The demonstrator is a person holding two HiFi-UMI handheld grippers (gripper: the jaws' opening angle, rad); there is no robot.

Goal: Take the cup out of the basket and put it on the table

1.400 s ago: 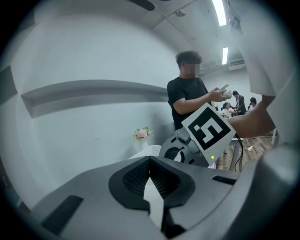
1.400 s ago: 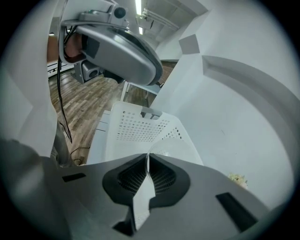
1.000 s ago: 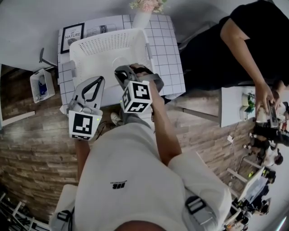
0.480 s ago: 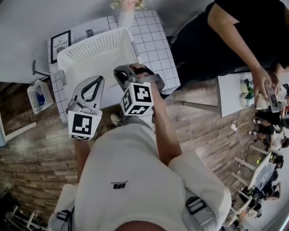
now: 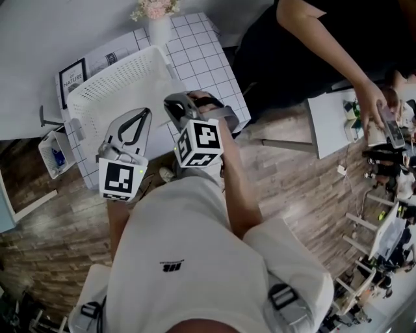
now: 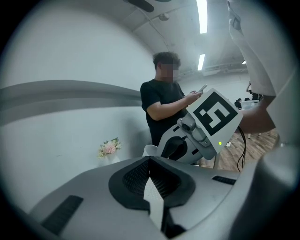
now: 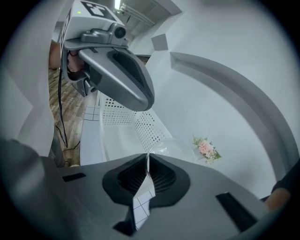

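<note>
One clear cup point(image 7: 174, 146), pinched by its wall in the closed right gripper point(image 7: 149, 158), held at the near right rim of the white perforated basket point(image 5: 110, 81) on the tiled table point(image 5: 211, 62); whether it is clear of the basket cannot be told. Left gripper point(image 6: 150, 161): jaws together, nothing between them, by the basket's near edge. Also: vase point(image 5: 158, 29) holding pink flowers point(image 5: 154, 8) at the table's far end; small floor basket point(image 5: 47, 151) holding something blue point(image 5: 58, 156).

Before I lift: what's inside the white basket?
Only the clear cup, its rim pinched in the right claw, shows against the basket interior; the rest looks bare. Its near side is hidden by the left claw.
</note>
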